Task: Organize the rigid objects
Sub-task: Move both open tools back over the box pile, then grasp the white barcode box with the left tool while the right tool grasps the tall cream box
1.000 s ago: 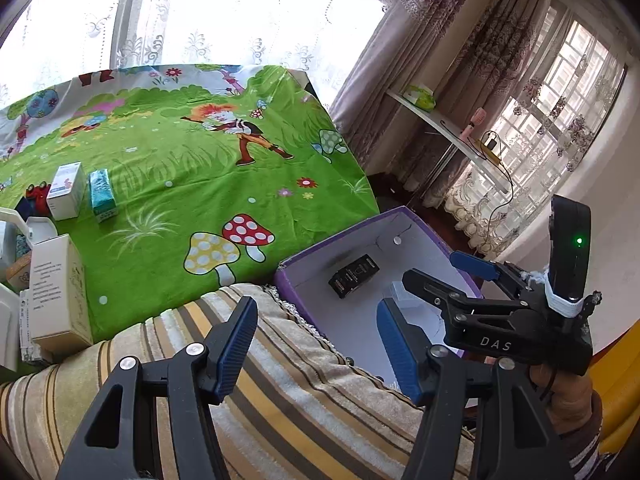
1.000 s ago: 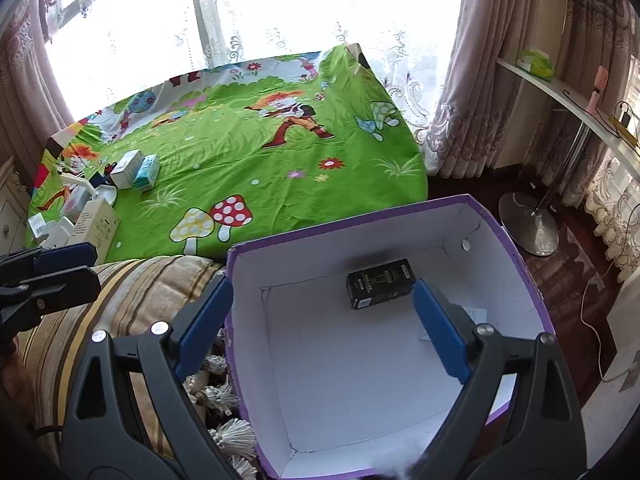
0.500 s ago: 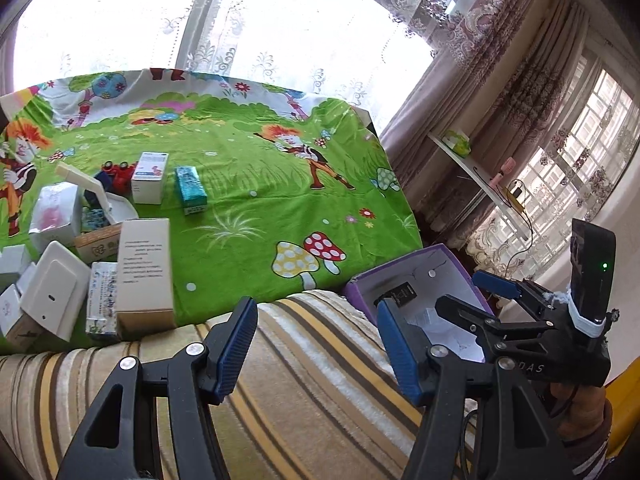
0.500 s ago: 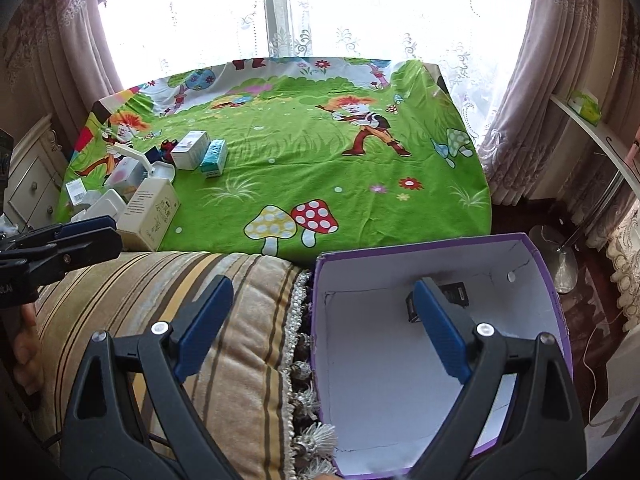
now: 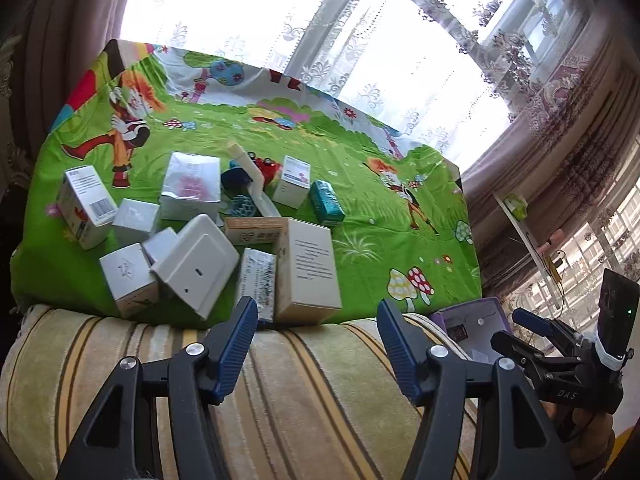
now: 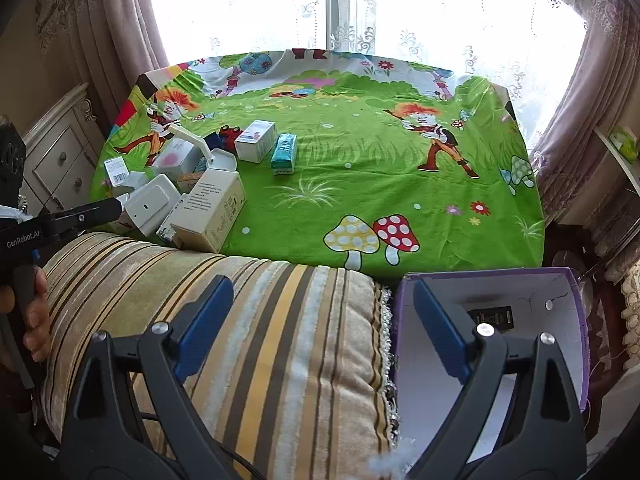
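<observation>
A pile of small cartons lies on the green cartoon sheet [image 5: 380, 216]: a tall beige box [image 5: 308, 268] [image 6: 210, 210], a flat white box [image 5: 196, 264] [image 6: 150, 204], a teal box [image 5: 326, 202] [image 6: 283, 152] and several white ones. My left gripper [image 5: 316, 344] hovers open over the striped cushion [image 5: 300, 392], just short of the pile, nothing between its pads. My right gripper [image 6: 320, 320] is open and empty, straddling the cushion edge and the purple box [image 6: 560, 274]. A small black box [image 6: 490, 316] lies inside that box.
A cream nightstand [image 6: 60, 160] stands left of the bed. Curtains and a bright window close the far side. A wall shelf [image 5: 520, 216] and floor lie to the right, beyond the purple box [image 5: 468, 307]. The right half of the sheet bears no objects.
Both views have swung left: the carton pile has come to the middle of the left wrist view, and the purple box has slid to the right. Both grippers' jaws stand as before.
</observation>
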